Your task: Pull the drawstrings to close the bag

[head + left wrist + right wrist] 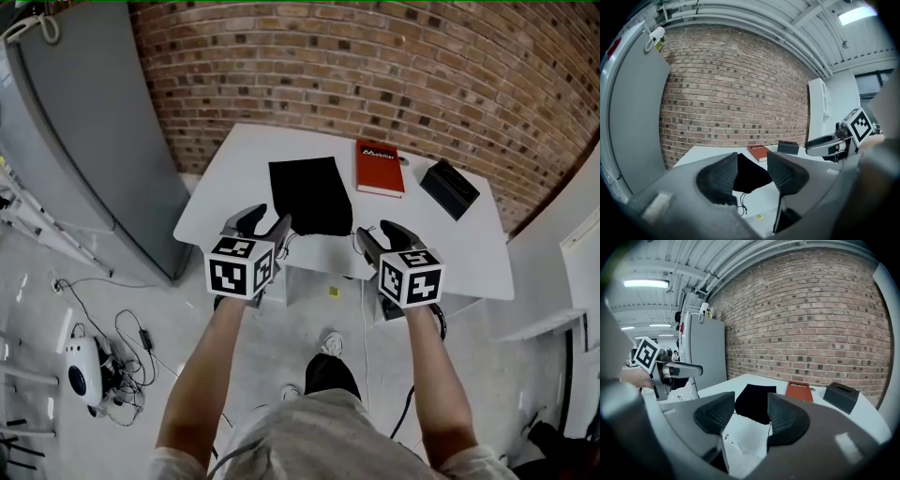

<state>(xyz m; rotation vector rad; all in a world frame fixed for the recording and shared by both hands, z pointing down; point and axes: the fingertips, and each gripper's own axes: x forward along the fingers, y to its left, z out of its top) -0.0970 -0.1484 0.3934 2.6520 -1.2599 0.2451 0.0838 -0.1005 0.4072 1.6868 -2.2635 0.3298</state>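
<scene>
The left gripper (265, 223) and right gripper (380, 234) are hovering wide open and empty at the table's (234, 169) near edge, flanking the flat black bag (309, 195), apparently lining up on the drawstrings (741, 203) trailing from its near end.

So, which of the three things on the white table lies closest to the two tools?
The flat black cloth bag, lying just ahead of both. The red book and the dark rectangular box sit further back and to the right.
</scene>
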